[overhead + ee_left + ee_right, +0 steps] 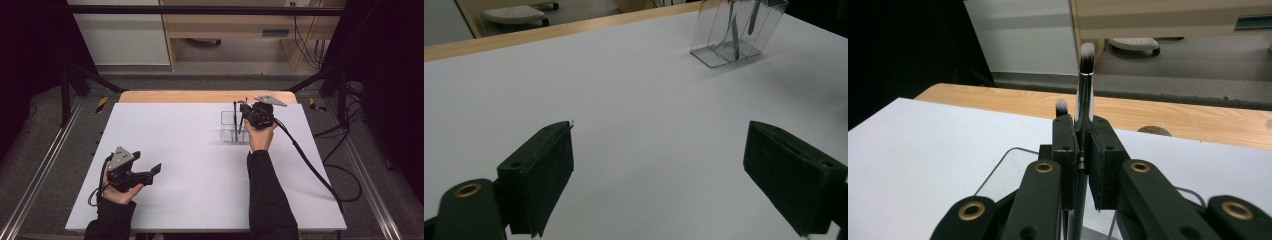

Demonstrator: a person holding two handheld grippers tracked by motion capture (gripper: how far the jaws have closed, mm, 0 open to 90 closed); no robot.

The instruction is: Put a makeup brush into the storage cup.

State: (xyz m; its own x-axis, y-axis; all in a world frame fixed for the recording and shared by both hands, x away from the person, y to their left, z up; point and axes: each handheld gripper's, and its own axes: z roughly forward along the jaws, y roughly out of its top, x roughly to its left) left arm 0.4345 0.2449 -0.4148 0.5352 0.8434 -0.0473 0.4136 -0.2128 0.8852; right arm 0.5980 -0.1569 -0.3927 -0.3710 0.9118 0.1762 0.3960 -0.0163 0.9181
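A clear acrylic holder [231,131] stands at the far right of the white table [190,150]. My right gripper [244,111] hovers just above it, shut on the handle of a slim makeup brush [1084,85] that stands upright, its white-tipped bristles up. The tip of a second brush [1061,106] rises behind the left jaw, standing in the holder [1000,162]. Near the table's front left corner my left gripper [151,172] rests low, open, with nothing between its fingers. In the left gripper view, the holder [709,30] with dark brush handles [735,35] inside lies far ahead of that gripper [659,170].
A wooden table edge [200,96] runs along the back. Beyond it are a grey floor and a wooden cabinet [240,25]. A black cable [310,165] trails from the right gripper across the table's right side. Metal rails flank the table.
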